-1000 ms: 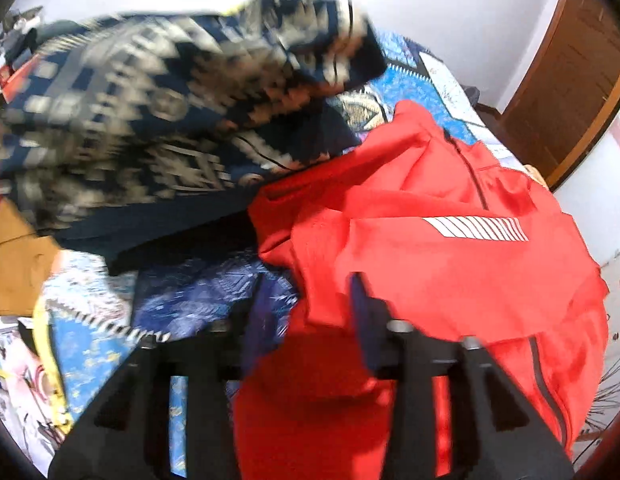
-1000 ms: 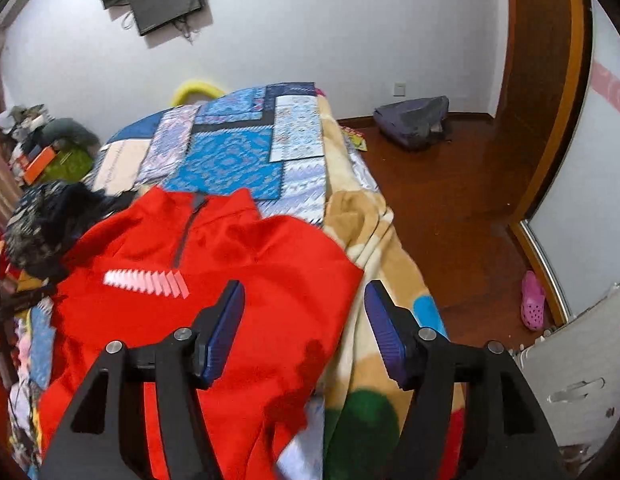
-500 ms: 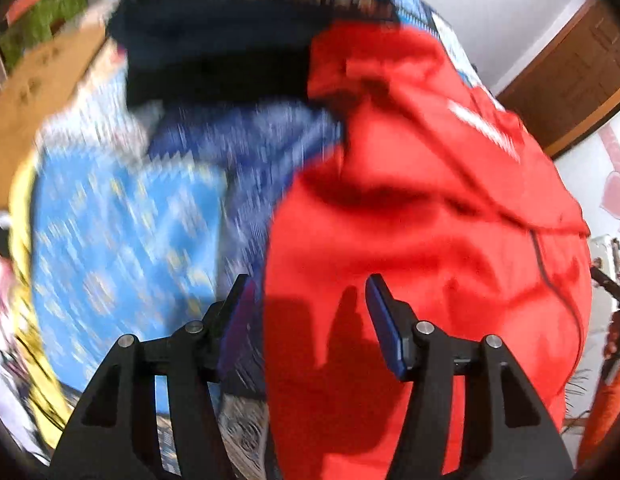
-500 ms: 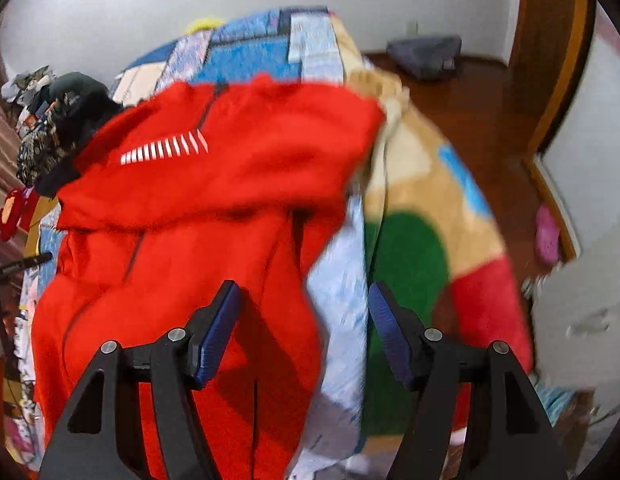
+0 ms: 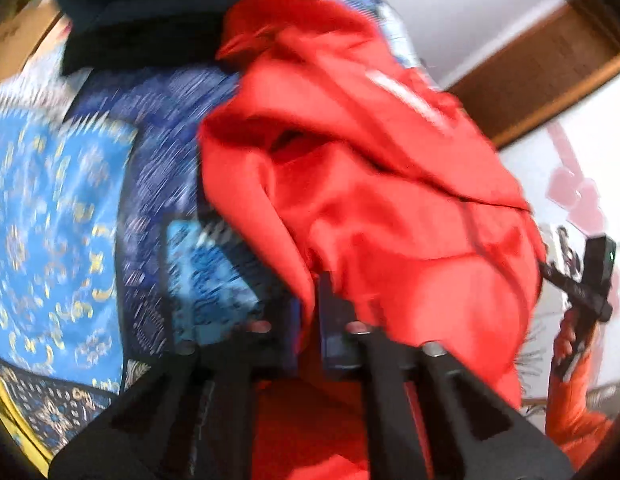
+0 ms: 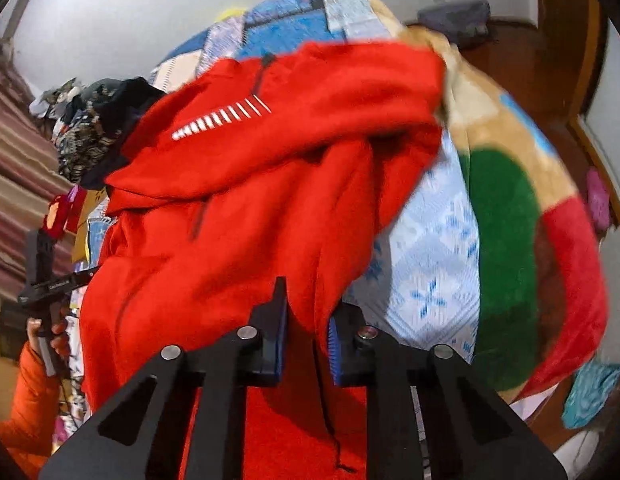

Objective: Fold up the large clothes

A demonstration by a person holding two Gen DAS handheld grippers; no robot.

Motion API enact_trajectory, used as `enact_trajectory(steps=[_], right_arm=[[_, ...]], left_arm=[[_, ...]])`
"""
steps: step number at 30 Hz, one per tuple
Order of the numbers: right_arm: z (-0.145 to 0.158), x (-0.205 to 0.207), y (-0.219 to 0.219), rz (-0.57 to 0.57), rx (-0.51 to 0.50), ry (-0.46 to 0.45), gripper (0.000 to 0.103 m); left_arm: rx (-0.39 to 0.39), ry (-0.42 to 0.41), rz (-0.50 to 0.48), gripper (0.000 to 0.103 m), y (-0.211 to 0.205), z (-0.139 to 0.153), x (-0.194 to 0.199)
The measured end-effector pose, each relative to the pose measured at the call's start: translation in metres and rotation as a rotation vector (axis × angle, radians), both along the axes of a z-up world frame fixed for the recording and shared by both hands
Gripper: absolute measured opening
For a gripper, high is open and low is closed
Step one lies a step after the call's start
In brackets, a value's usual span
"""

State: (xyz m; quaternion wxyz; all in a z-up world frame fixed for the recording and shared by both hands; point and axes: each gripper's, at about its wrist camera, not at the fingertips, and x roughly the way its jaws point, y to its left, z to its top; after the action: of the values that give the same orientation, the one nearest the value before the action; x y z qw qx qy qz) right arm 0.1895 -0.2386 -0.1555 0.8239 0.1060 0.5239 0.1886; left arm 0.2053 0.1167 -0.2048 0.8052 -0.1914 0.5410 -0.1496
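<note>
A big red jacket (image 5: 369, 200) with a white striped chest mark lies rumpled on the bed, and its bottom edge is lifted toward both cameras. My left gripper (image 5: 310, 304) has its jaws closing tight on the jacket's left hem, with red cloth pinched between the dark pads. In the right wrist view the same jacket (image 6: 270, 160) hangs from my right gripper (image 6: 308, 308). That gripper's jaws are closing too, and a fold of the right hem fills the narrow gap between the blue pads.
A blue patchwork quilt (image 5: 50, 220) covers the bed. A dark patterned garment pile (image 6: 90, 140) sits beyond the jacket. A fleece blanket (image 6: 509, 260) with green and red patches drapes the bed's right edge above the wooden floor (image 6: 549, 60). An orange sleeve (image 6: 26, 380) shows at the left.
Both grippers dropped down to the jacket's near hem and went from wide open to closed on the red cloth. The hem now bunches up and lifts toward the cameras.
</note>
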Motion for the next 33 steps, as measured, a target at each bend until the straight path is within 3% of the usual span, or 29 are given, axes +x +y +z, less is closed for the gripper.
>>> enact_trajectory(steps=[6, 10, 12, 16, 18, 22, 25, 26, 27, 29, 33], right_arm=[[0.058, 0.015, 0.002, 0.013, 0.048, -0.149, 0.013], [0.071, 0.043, 0.001, -0.041, 0.033, -0.211, 0.013], [0.066, 0.058, -0.005, -0.086, 0.022, -0.215, 0.013], [0.034, 0.094, -0.012, -0.160, 0.007, -0.168, 0.013], [0.020, 0.104, -0.011, -0.178, -0.025, -0.147, 0.015], [0.009, 0.102, -0.012, -0.173, -0.062, -0.147, 0.022], [0.026, 0.086, -0.016, -0.134, -0.090, -0.165, 0.031], [0.032, 0.079, -0.017, -0.124, -0.117, -0.177, 0.037], [0.037, 0.076, -0.018, -0.122, -0.138, -0.189, 0.046], [0.049, 0.058, -0.022, -0.121, -0.182, -0.245, 0.059], [0.053, 0.036, -0.034, -0.129, -0.178, -0.244, 0.070]], left_arm=[[0.001, -0.201, 0.011, 0.003, -0.005, 0.069, 0.020], [0.088, -0.291, 0.094, 0.003, 0.009, 0.092, 0.041], [0.139, -0.292, 0.151, 0.003, 0.015, 0.083, 0.064], [0.222, -0.253, 0.177, 0.004, 0.021, 0.047, 0.087], [0.329, -0.211, 0.205, 0.004, 0.019, 0.020, 0.097], [0.263, -0.149, 0.201, 0.004, 0.031, -0.002, 0.092], [0.272, -0.162, 0.187, 0.015, 0.036, 0.006, 0.074], [0.286, -0.167, 0.184, 0.026, 0.038, 0.009, 0.068], [0.300, -0.165, 0.178, 0.046, 0.042, 0.012, 0.060], [0.308, -0.160, 0.175, 0.064, 0.046, 0.015, 0.044], [0.280, -0.111, 0.169, 0.065, 0.057, 0.008, 0.016]])
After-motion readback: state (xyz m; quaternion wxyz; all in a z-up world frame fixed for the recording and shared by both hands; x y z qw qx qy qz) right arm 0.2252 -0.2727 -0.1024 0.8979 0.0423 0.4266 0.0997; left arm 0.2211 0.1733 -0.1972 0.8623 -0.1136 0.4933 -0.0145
